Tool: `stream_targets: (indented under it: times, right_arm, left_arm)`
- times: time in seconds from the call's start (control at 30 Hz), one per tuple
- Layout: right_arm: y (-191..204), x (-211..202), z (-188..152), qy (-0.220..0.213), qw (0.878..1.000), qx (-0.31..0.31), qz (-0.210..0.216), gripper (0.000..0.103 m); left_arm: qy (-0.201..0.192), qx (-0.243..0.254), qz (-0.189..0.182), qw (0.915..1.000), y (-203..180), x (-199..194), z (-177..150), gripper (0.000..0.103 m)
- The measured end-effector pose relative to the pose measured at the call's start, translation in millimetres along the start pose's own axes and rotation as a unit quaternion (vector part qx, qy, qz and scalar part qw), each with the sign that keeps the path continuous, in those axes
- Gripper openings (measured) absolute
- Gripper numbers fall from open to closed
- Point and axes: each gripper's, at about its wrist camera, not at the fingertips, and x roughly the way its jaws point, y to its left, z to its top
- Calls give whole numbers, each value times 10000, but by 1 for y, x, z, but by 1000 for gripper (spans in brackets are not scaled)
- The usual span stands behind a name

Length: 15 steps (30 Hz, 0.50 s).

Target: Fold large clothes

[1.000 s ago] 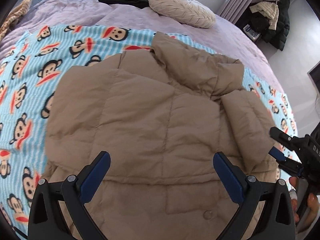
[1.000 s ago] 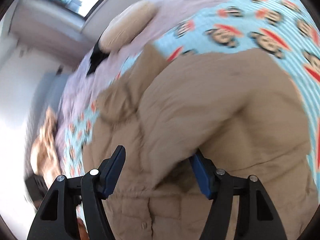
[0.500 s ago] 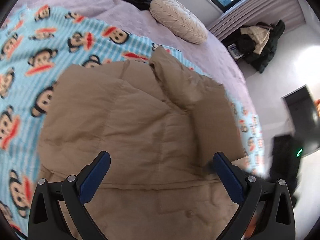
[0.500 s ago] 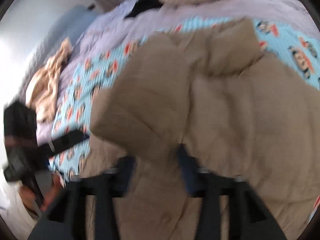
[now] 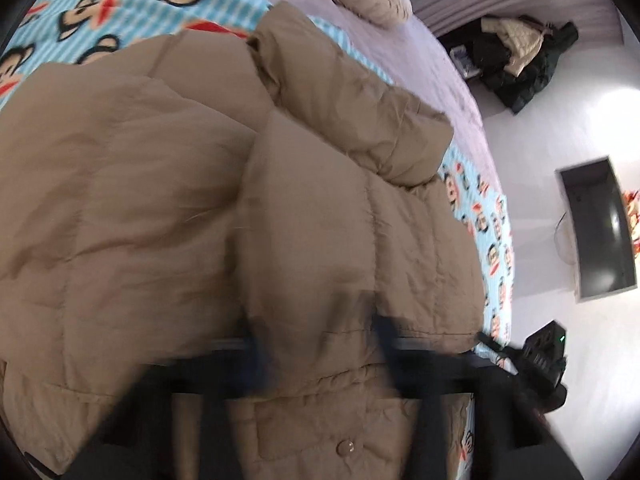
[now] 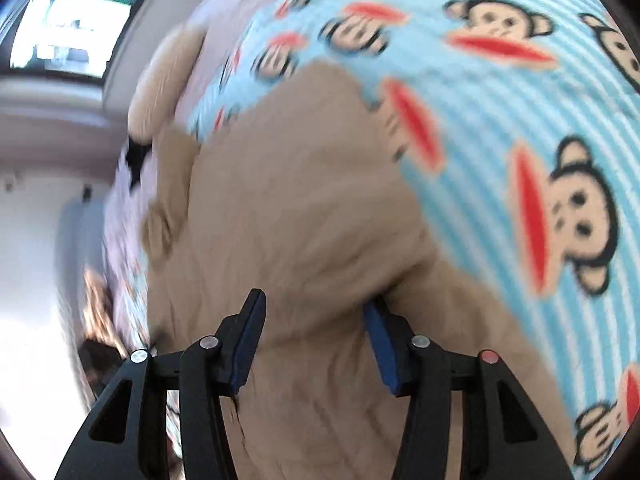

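Gripping a tan puffer jacket [image 6: 304,216] on the monkey blanket [image 6: 520,92].
Right gripper [image 6: 316,344] is pinching a jacket fold between its fingers; left gripper [image 5: 320,360] is blurring, state unreadable.

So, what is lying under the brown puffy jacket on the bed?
Under the brown puffy jacket lies a blue striped monkey-print blanket, showing around its edges. Beyond that is the lilac bedcover. What the blanket looks like directly beneath the jacket is covered.

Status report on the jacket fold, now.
Right gripper clamped on tan jacket fabric. Left gripper blurred, state unclear. Jacket lies on monkey blanket.
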Motion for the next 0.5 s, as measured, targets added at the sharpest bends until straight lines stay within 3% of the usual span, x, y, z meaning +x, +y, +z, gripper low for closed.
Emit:
stream_targets:
  times: [0.03, 0.1, 0.17, 0.3, 0.4, 0.5]
  right_arm:
    - [-1, -1, 4, -122, 9998, -103, -111, 8]
    - [2, 6, 4, -119, 9997, -135, -167, 7]
    - [5, 12, 2, -2, 9997, -186, -136, 7]
    - [6, 30, -7, 132, 9988, -358, -296, 7]
    - [5, 33, -7, 109, 9987, -318, -385, 7]
    - [16, 27, -8, 271, 9969, -566, -465, 9]
  left_arm:
    - [-47, 116, 41, 9999, -7, -3, -3, 12]
    - [-167, 378, 122, 9991, -14, -11, -9, 12]
    - [-258, 598, 488, 9967, -13, -18, -18, 12]
    - [-22, 369, 1060, 9937, 20, -7, -21, 16]
    - [-211, 426, 1264, 9908, 23, -16, -21, 18]
    - [-393, 647, 1723, 9821, 18, -34, -22, 18]
